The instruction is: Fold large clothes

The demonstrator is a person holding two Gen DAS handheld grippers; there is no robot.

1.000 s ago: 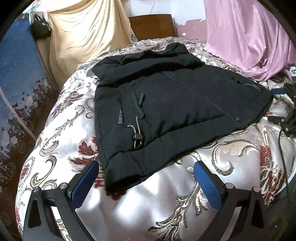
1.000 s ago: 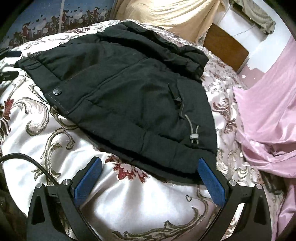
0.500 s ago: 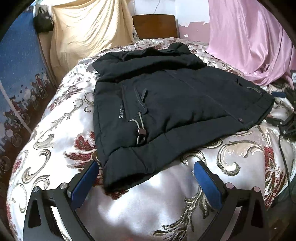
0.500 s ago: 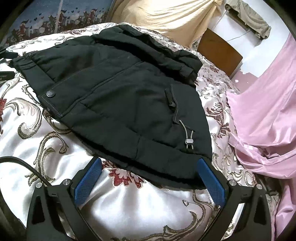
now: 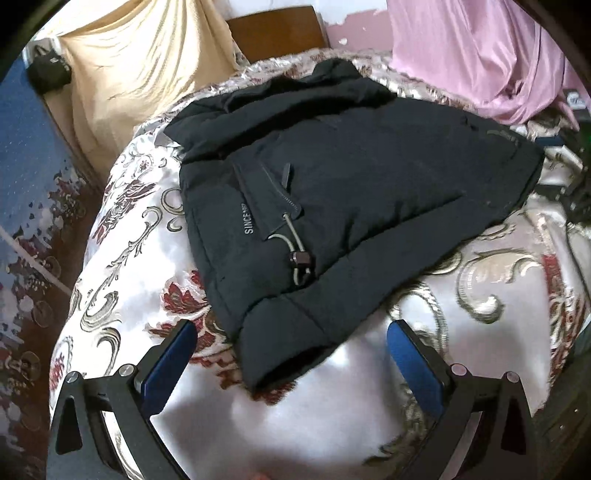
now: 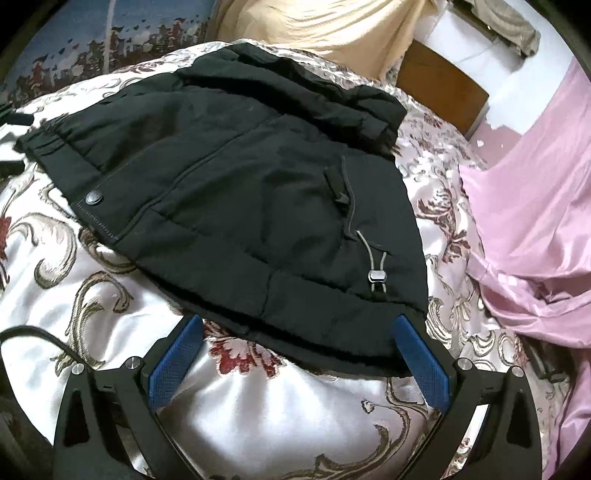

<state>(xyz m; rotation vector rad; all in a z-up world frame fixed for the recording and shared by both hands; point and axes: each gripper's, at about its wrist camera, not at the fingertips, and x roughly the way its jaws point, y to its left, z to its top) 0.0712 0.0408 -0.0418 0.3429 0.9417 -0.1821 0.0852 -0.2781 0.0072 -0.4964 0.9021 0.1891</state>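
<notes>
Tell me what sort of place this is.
Most likely a bedroom. A black jacket lies spread on a bed with a shiny floral bedspread, a wooden headboard stands at the far end, and pink cloth is heaped beside it. Both grippers hang open before the jacket's near edge.

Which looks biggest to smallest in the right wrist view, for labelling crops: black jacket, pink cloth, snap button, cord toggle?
1. black jacket
2. pink cloth
3-4. snap button and cord toggle: alike in size, not ranked; the toggle is nearer the camera.
</notes>
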